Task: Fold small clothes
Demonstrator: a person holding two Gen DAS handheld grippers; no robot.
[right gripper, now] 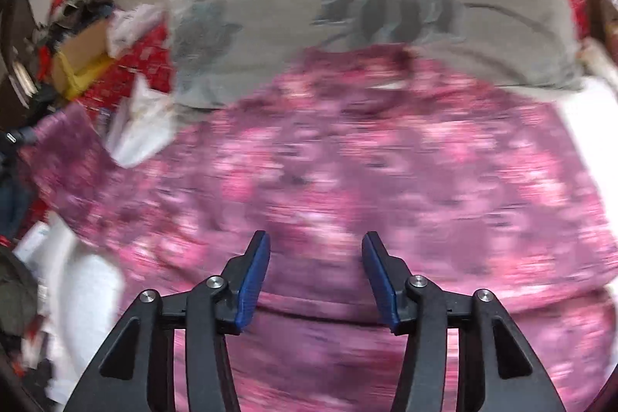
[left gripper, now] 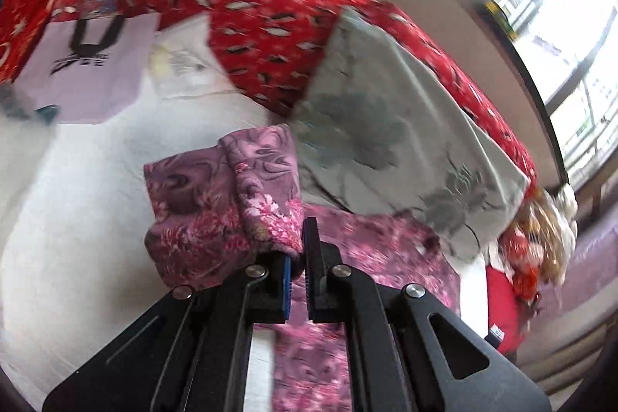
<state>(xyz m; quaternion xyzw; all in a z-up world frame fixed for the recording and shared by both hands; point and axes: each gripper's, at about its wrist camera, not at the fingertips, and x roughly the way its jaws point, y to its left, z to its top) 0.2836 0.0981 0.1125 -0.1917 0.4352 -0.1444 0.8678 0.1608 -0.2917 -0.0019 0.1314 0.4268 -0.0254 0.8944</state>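
Two grippers in view. My left gripper [left gripper: 297,257] has its jaws pressed nearly together, pinching a bunched fold of the pink floral garment [left gripper: 216,211]; that fold stands raised above the white bed surface [left gripper: 77,199]. Rest of the garment trails down under the left fingers. My right gripper [right gripper: 316,277] is spread wide, blue pads [right gripper: 253,280] apart, nothing between them. It hangs over the pink floral garment [right gripper: 367,180], which lies spread across most of the right wrist view; can't tell whether the pads touch the cloth, frame is motion-blurred. Grey flower-print cloth [left gripper: 390,145] lies just beyond the garment, overlapping its far edge. Red patterned cloth [left gripper: 251,10] sits behind that. White shirt with black print [left gripper: 85,64] lies far left on the bed.
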